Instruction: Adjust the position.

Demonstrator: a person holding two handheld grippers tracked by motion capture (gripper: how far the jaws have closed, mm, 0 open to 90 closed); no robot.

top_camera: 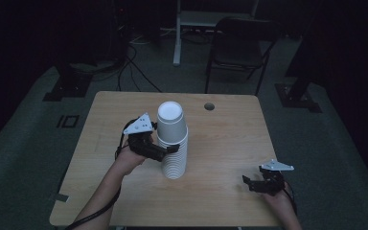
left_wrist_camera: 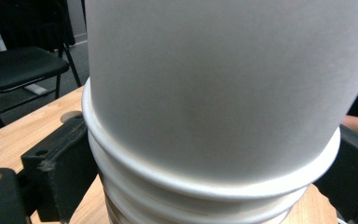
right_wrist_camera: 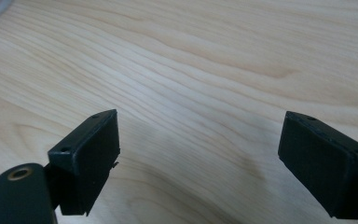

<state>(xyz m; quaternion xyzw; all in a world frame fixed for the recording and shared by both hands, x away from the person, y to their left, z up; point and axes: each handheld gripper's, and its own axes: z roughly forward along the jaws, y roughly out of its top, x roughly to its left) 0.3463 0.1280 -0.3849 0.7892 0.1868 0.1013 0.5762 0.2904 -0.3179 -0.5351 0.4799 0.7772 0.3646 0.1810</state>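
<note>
A tall stack of upturned white paper cups (top_camera: 173,143) stands near the middle of the wooden table (top_camera: 220,139). My left gripper (top_camera: 166,152) reaches in from the left at the stack's upper half, just under the top cup's rim. In the left gripper view the cups (left_wrist_camera: 223,93) sit between the jaws, one jaw against the rims on each side. My right gripper (top_camera: 253,183) rests low near the table's front right corner, well apart from the cups. It is open, with bare wood between its fingers (right_wrist_camera: 91,158).
A round cable hole (top_camera: 209,106) sits near the table's far edge. A black folding chair (top_camera: 239,45) and a white frame stand on the floor beyond. Cables trail across the dark floor at the back left.
</note>
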